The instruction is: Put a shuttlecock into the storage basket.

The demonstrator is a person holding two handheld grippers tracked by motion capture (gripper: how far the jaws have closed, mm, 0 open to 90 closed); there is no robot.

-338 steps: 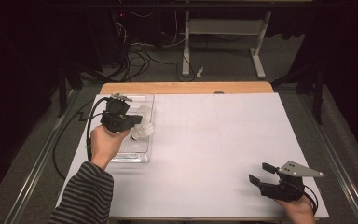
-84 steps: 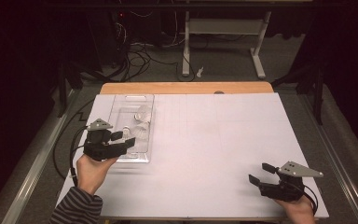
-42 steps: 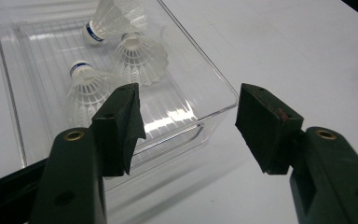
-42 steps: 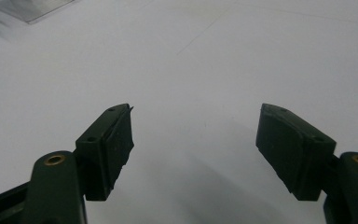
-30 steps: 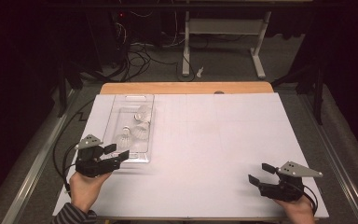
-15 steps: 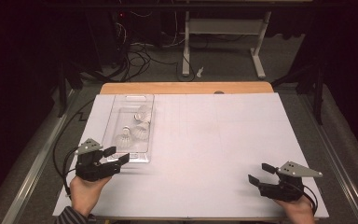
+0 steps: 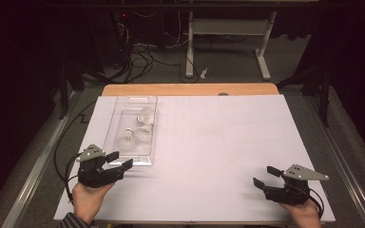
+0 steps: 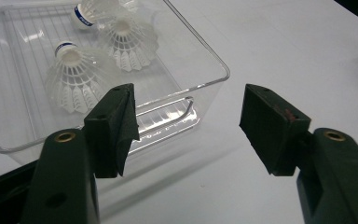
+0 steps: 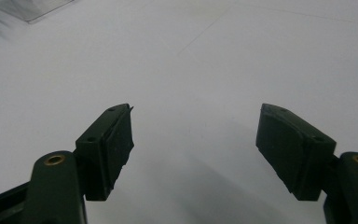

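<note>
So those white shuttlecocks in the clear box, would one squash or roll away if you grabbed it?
Probably light: each shuttlecock is mostly a thin, open feathered skirt. That skirt looks delicate, so hard pinching might bend it. Its cone shape and rounded cork would likely make it roll in a curve, though the clear box walls should stop it.

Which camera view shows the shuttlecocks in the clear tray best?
The left gripper view: the shuttlecocks lie close, with feathers and blue-banded corks plain. The high view shows them small in the clear tray; the right gripper view gives nothing recognisable of them.
</note>
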